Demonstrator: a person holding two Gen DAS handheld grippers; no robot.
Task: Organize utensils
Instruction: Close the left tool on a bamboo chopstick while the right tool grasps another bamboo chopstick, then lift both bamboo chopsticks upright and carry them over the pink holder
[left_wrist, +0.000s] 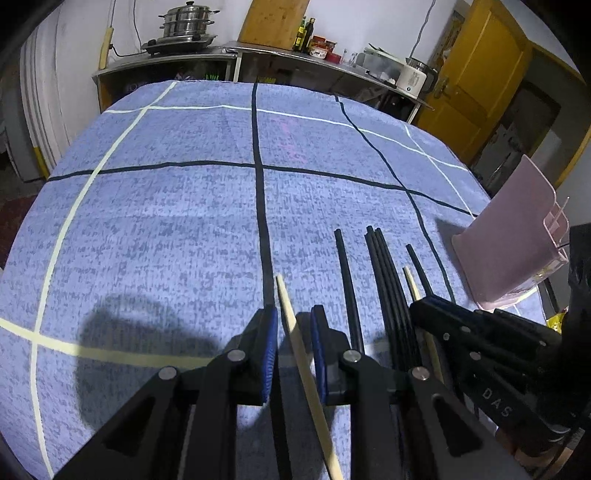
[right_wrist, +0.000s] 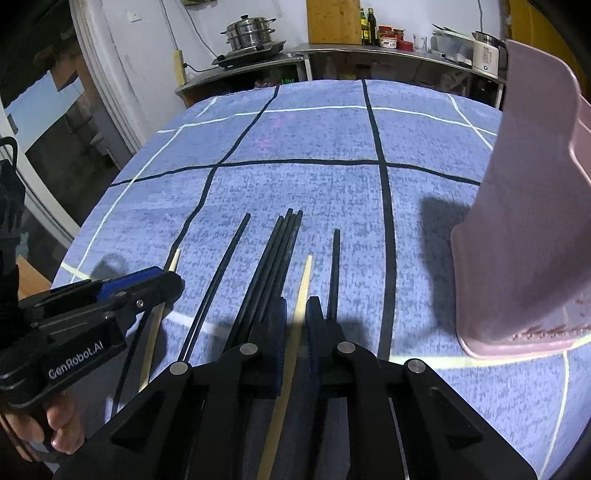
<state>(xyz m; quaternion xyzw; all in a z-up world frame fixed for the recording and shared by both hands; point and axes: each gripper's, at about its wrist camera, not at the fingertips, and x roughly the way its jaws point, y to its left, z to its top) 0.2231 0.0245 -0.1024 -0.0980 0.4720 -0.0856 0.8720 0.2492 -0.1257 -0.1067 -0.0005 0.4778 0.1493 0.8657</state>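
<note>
Several black chopsticks (right_wrist: 275, 258) and two pale wooden chopsticks lie side by side on the blue checked tablecloth (left_wrist: 166, 221). My left gripper (left_wrist: 294, 325) is open with one wooden chopstick (left_wrist: 295, 332) between its blue pads, not clamped. My right gripper (right_wrist: 295, 317) is open around the other wooden chopstick (right_wrist: 301, 295), with the black bundle just to its left. The left gripper also shows in the right wrist view (right_wrist: 147, 284) over its wooden chopstick (right_wrist: 159, 317). The right gripper shows in the left wrist view (left_wrist: 443, 314).
A pink plastic utensil holder (right_wrist: 524, 240) stands on the cloth at the right, also seen in the left wrist view (left_wrist: 517, 236). Behind the table is a steel counter (left_wrist: 280, 55) with a steamer pot (left_wrist: 188, 26), bottles and a kettle.
</note>
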